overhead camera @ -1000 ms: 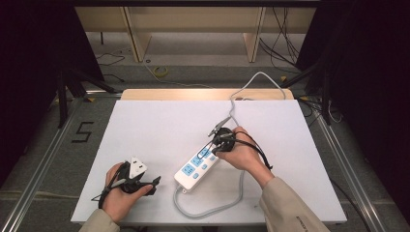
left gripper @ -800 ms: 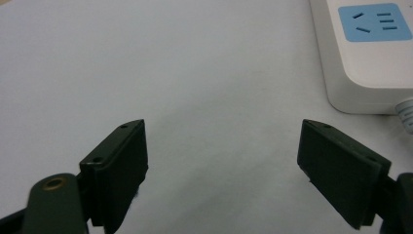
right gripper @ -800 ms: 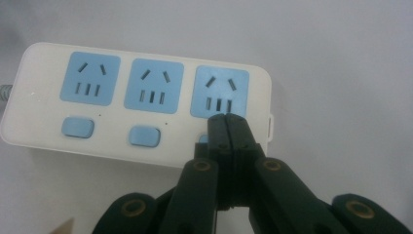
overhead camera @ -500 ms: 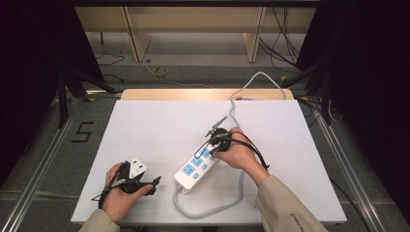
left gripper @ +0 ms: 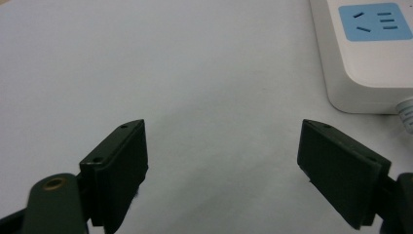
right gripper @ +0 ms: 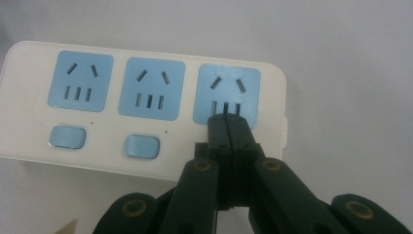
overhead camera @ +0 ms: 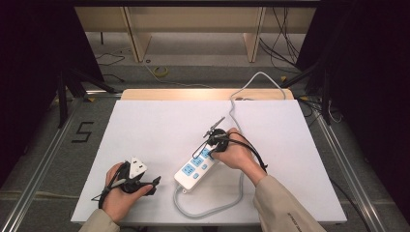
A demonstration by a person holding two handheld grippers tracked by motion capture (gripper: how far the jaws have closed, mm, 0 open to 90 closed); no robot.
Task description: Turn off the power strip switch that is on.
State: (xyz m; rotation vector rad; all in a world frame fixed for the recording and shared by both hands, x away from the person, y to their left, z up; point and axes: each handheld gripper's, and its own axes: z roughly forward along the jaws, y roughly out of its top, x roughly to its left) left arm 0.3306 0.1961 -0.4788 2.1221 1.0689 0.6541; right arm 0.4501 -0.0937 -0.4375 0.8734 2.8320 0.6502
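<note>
Nearest the person, the left hand-held gripper (overhead camera: 153, 182) is resting low on the white table (overhead camera: 145, 125) at its front left, with a grey three-cornered plate (overhead camera: 137, 167) sitting on top of it; in the left gripper view its two black jaws are standing wide apart with nothing between them, only bare table surface lying in the gap, and the near end of the power strip (left gripper: 365, 48) is showing at the upper right. Just to the right of that gripper, the white power strip (overhead camera: 196, 169) is lying flat on the table, running diagonally away toward the upper right, with its white cord (overhead camera: 212, 207) looping off its near end. The right hand-held gripper (right gripper: 228, 127) is pointing down at the strip's far end; in the right gripper view its jaws are pressed together with nothing between them, their tips sitting over the lower edge of the end blue socket (right gripper: 226, 95), though whether they are touching it cannot be told. Two blue switch buttons (right gripper: 141, 146) are lying below the other two sockets. Farther off, a white cable (overhead camera: 251, 82) is running over the table's far edge.
</note>
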